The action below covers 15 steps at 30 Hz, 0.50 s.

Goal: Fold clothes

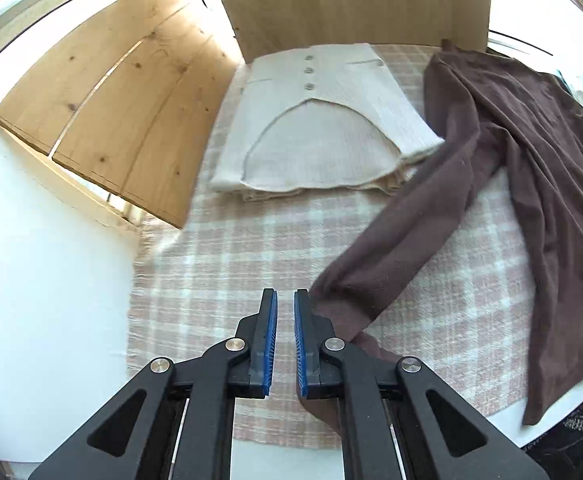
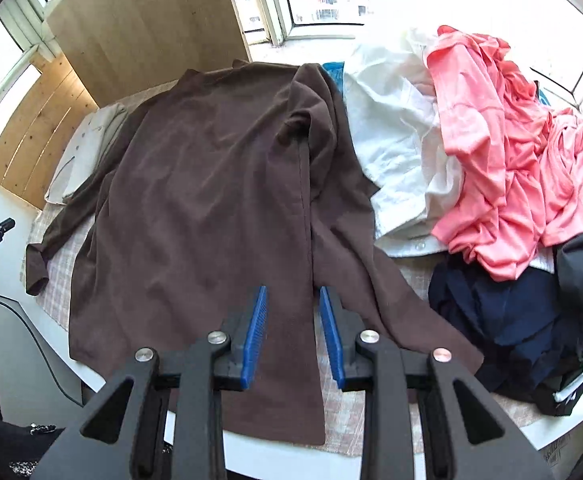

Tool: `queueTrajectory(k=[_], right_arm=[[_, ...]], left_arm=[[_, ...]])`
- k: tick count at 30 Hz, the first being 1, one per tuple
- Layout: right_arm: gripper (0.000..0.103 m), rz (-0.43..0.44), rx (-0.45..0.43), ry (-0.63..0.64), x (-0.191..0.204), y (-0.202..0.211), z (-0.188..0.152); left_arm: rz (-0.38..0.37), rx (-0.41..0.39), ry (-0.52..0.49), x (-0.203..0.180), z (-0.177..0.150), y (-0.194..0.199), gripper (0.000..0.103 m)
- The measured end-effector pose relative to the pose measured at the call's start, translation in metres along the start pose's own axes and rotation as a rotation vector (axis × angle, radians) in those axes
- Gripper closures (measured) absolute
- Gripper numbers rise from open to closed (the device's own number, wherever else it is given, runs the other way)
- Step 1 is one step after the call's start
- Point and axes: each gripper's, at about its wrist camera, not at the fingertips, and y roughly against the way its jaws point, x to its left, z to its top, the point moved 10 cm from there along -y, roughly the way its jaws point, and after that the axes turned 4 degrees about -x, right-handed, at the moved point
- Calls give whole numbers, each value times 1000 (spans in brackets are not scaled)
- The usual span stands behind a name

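A brown long-sleeved top (image 2: 195, 200) lies spread front-down on the checked cloth (image 1: 211, 280). One sleeve (image 1: 391, 248) stretches toward my left gripper (image 1: 285, 300), and its cuff lies beside and under the right finger. The left gripper's blue pads stand a narrow gap apart with only the checked cloth showing between them. My right gripper (image 2: 291, 294) hovers open over the top's lower edge near its side seam, with nothing pinched. A folded cream buttoned garment (image 1: 311, 136) rests at the far end of the cloth, left of the brown top.
A pile of unfolded clothes lies right of the brown top: a white shirt (image 2: 391, 140), a pink garment (image 2: 503, 160) and a navy one (image 2: 503, 320). Wooden boards (image 1: 131, 100) lean at the far left. The white table (image 1: 51, 280) ends close to the near edge.
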Motion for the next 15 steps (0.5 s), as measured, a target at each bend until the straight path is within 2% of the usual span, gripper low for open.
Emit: queueTrajectory(k=[2,4,5,6,8,11,15], right_arm=[[62,40,-42,37,6,-5,42],[58,82,-84,72,13,-17,83],[58,98,-102,89,16,-25,102],[58,107,-108,101,17,-37,119],[58,109,-102,136,18,-65,148],[58,60,-81,195,10,-109,181],[58,34,-17,217,-7,-169,207]], left_arm=[[-49,-69,0,-9,38,15,88],[-189,-121,-13,-43,83,19,67],[-262,-138,-25,-65,103,18,62],[-313,-142,-46,-89,119,11,57],[-377,-128,-97,-139,147,-12,57],[-408,-69,-146,-199,174,-60,57],[-368,-18,-164,-227,193,-114,57]])
